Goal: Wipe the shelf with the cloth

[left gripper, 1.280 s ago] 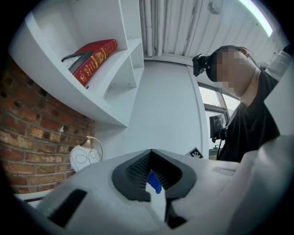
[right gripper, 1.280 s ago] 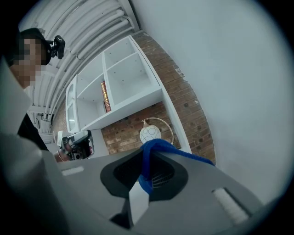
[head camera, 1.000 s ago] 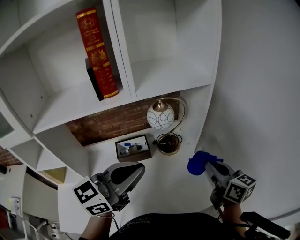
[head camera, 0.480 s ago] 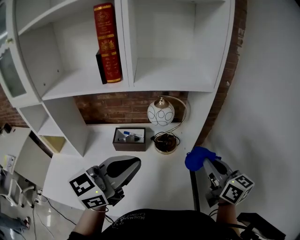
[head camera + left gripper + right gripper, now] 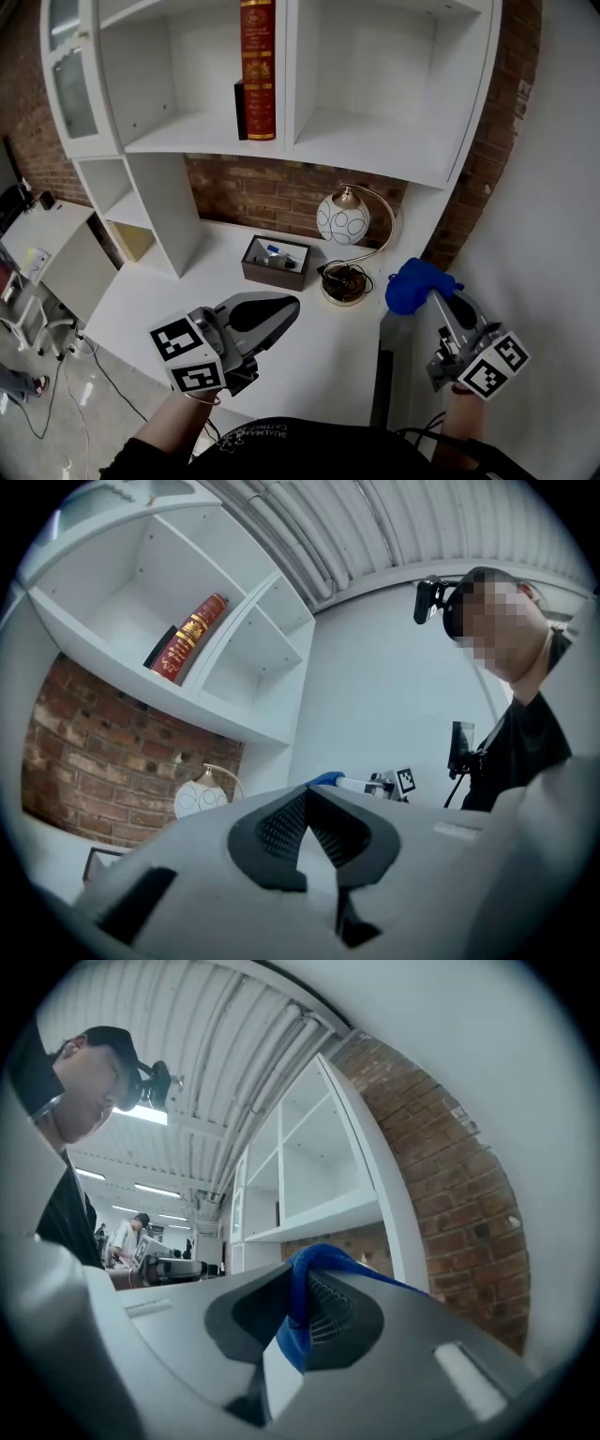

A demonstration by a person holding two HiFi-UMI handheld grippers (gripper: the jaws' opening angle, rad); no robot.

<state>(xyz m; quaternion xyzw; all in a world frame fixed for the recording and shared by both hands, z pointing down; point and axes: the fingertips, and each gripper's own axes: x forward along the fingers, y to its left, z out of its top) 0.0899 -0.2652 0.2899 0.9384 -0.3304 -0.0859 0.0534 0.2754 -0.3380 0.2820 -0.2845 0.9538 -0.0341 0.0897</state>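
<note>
My right gripper [image 5: 437, 302], at 4 o'clock in the head view, is clenched on a crumpled blue fabric cloth [image 5: 417, 284], which bunches out past its tips near the right edge of the white desk [image 5: 141, 300]. My left gripper [image 5: 286, 309], at 7 o'clock, has its jaws pressed together on nothing. The white wooden shelf unit [image 5: 375, 150] stands at 12 o'clock, well apart from the cloth, holding an upright red hardback book [image 5: 257, 66]

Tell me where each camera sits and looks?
Head view: on the head, facing down at the white desk; left gripper, right gripper show.
Left gripper view: on that gripper, facing the white shelf unit; shut jaws show.
Right gripper view: on that gripper, facing the shelves; jaws pinch blue cloth.
First two share: tall red book.
</note>
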